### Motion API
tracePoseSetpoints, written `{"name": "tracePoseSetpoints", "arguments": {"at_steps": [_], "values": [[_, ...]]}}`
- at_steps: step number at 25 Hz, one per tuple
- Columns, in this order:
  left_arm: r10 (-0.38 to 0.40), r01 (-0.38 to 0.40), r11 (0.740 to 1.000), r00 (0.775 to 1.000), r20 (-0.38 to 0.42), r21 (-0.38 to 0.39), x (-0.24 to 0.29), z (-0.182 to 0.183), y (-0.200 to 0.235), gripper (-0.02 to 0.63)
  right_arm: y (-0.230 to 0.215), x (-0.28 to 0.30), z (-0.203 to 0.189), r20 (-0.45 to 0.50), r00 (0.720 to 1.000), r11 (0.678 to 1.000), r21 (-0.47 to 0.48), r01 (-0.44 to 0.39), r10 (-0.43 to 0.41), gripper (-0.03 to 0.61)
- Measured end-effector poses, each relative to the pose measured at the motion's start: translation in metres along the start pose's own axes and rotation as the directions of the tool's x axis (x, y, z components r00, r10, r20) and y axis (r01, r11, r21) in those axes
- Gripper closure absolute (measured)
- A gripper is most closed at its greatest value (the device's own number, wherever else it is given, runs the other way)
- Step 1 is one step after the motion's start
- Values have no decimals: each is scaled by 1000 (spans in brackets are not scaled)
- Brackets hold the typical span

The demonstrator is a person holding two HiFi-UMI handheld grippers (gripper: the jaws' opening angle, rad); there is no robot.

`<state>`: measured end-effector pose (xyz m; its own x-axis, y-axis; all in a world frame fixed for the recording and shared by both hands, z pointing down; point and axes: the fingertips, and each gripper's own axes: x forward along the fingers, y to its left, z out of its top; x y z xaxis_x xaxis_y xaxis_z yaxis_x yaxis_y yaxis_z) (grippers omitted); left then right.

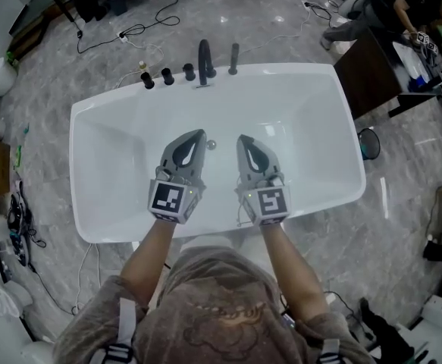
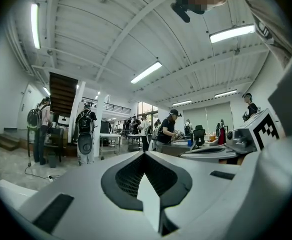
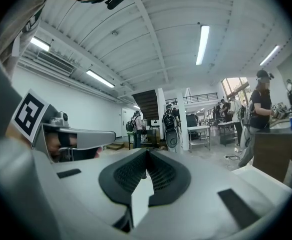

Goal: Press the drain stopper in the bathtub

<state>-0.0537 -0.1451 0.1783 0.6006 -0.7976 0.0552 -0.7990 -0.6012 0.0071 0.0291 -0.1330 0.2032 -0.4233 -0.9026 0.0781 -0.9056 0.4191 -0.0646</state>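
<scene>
Drain stopper (image 1: 211,144) in bathtub (image 1: 311,120), between left gripper (image 1: 199,134) and right gripper (image 1: 243,139) (seemingly nearer the left), taps (image 1: 204,64) on far rim

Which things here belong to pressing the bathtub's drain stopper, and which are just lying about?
For the job:
drain stopper
bathtub
left gripper
right gripper

Lying about:
black taps
floor cables

Bathtub (image 1: 281,70): plain glossy white; drain stopper (image 1: 211,144): shiny silver; tap fittings (image 1: 204,63): black; floor (image 1: 251,17): grey marble, pale veins; left gripper (image 1: 198,133) and right gripper (image 1: 243,138): light grey shells, dark grey ribbed inner pads; marker cubes (image 1: 167,199): black squares on white; person's top (image 1: 213,309): brownish grey.
</scene>
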Motion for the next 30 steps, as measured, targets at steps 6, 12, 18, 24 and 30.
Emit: {"name": "tracePoseSetpoints", "arguments": {"at_steps": [6, 12, 18, 24, 30], "values": [[1, -1, 1000, 1000, 1, -4, 20, -30, 11, 615, -11, 26, -25, 1, 1000, 1000, 0, -31, 31, 580], [26, -26, 1000, 1000, 2, -7, 41, -68, 25, 615, -15, 54, -60, 6, 996, 996, 9, -91, 91, 580], [34, -34, 999, 999, -16, -2, 59, -110, 35, 615, -28, 72, -96, -13, 993, 993, 10, -113, 114, 580], [57, -57, 998, 998, -17, -11, 77, -149, 49, 615, -45, 95, -129, 10, 992, 992, 23, -123, 123, 580], [79, -79, 997, 996, -31, -7, 92, -191, 58, 615, -53, 110, -172, -13, 985, 985, 25, -170, 170, 580]]}}
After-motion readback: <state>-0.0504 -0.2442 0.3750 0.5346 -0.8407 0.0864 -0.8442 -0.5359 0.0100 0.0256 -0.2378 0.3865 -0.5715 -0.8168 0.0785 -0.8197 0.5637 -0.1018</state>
